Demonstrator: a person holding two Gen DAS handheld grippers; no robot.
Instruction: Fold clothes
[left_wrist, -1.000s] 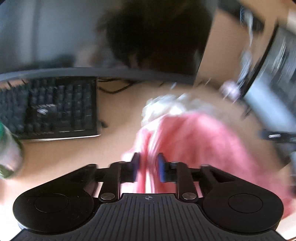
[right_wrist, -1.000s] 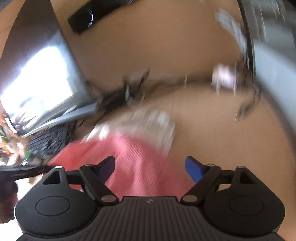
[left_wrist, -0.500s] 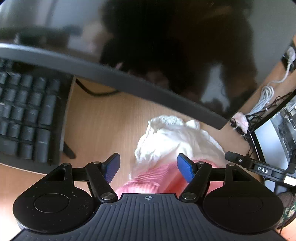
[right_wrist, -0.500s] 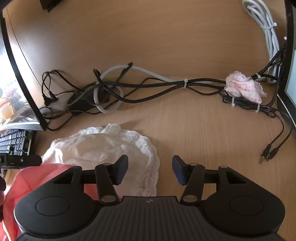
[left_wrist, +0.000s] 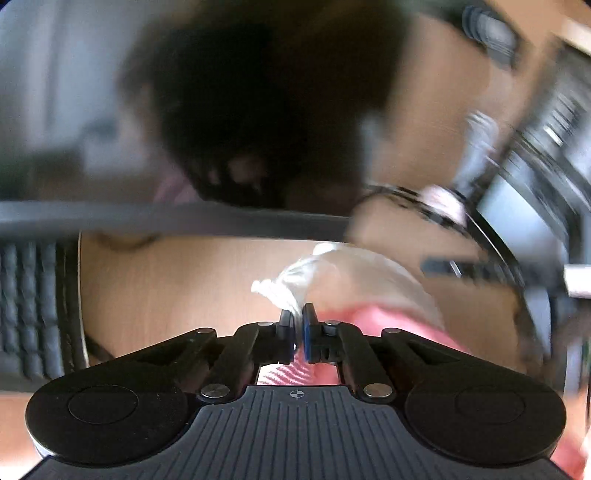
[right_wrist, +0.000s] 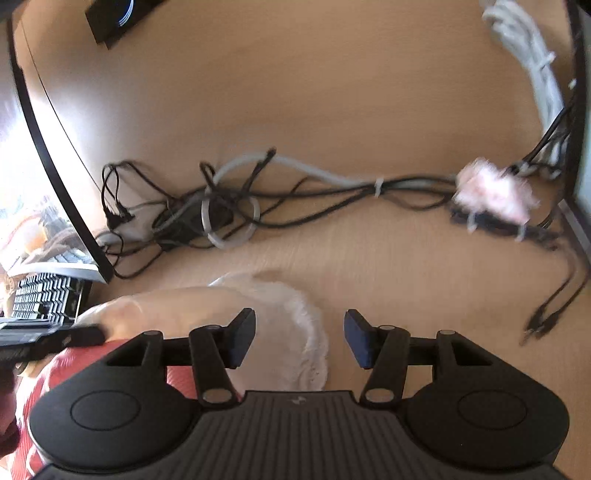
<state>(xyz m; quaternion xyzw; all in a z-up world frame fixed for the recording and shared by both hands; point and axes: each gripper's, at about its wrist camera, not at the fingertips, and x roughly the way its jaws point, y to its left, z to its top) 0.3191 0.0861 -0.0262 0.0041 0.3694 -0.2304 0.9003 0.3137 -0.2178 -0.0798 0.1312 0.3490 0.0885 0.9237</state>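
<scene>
A pink ribbed garment (left_wrist: 391, 325) with a white lace collar (left_wrist: 295, 286) lies on the wooden desk. The left wrist view is blurred by motion. My left gripper (left_wrist: 298, 325) is shut on the collar's left edge, with white fabric pinched between its pads. In the right wrist view the white lace collar (right_wrist: 295, 332) spreads under and left of my right gripper (right_wrist: 300, 338), which stands open above the collar's right edge with nothing held. The pink body (right_wrist: 70, 369) shows at the lower left, and the left gripper's tip (right_wrist: 55, 338) reaches in there.
A tangle of black and grey cables (right_wrist: 229, 206) crosses the desk behind the garment. A small pink cloth (right_wrist: 491, 194) sits on the cables at right. A monitor edge (right_wrist: 55, 166) and a keyboard (right_wrist: 40, 295) stand at left. Another screen (left_wrist: 524, 206) is at right.
My left gripper went from open to shut on the white collar and is now moving, blurring its view. My right gripper stays open and has shifted slightly over the collar.
</scene>
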